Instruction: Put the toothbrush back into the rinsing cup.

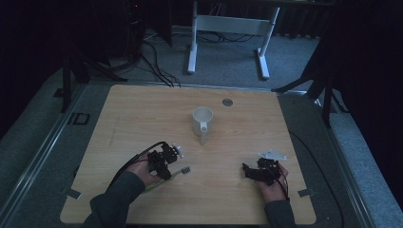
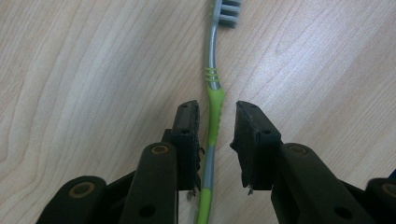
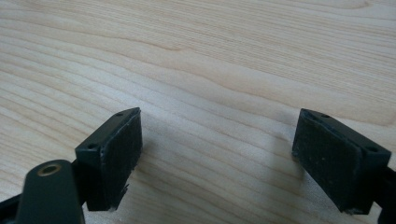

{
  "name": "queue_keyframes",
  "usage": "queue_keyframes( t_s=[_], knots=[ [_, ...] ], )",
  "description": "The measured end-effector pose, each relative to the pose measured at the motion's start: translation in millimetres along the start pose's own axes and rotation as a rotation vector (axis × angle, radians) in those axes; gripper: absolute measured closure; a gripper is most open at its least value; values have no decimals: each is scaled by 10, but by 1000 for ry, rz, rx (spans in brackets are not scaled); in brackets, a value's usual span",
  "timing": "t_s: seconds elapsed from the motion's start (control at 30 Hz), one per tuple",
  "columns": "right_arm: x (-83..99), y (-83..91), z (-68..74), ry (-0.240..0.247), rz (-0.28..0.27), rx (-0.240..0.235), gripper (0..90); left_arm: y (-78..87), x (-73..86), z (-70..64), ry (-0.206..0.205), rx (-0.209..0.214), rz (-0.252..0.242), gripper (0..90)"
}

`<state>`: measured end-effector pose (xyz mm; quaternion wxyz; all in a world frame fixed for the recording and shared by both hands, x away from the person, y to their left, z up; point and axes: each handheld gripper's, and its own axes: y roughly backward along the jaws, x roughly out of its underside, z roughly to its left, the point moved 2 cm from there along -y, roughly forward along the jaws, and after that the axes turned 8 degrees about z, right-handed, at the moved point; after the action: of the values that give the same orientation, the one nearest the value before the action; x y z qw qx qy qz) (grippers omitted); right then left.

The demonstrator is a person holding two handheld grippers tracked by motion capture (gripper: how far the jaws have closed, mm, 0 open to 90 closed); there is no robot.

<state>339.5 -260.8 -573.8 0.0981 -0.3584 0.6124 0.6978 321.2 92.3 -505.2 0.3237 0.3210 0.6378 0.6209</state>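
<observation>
With its jaws parted astride the toothbrush (image 2: 215, 112) (bristles at twelve o'clock), the left gripper (image 2: 217, 123) should close squarely on the green grip.

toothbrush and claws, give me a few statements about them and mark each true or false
1. The left claw has its jaws on either side of the toothbrush handle, not yet closed on it. True.
2. The toothbrush stands in the mug. False: it lies flat on the table, apart from the mug.
3. The right claw grips the mug's handle. False: its jaws are wide open over bare wood.
4. The mug stands upright farther up the table than both claws. True.
5. The toothbrush's bristle head points away from the left claw. True.
</observation>
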Motion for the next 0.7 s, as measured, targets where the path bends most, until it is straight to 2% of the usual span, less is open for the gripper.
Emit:
queue_keyframes(
  t_s=[0.7],
  knots=[
    [0, 0, 0, 0, 0, 0, 157, -153, -55, -30, -2, -3, 36, 708]
  ],
)
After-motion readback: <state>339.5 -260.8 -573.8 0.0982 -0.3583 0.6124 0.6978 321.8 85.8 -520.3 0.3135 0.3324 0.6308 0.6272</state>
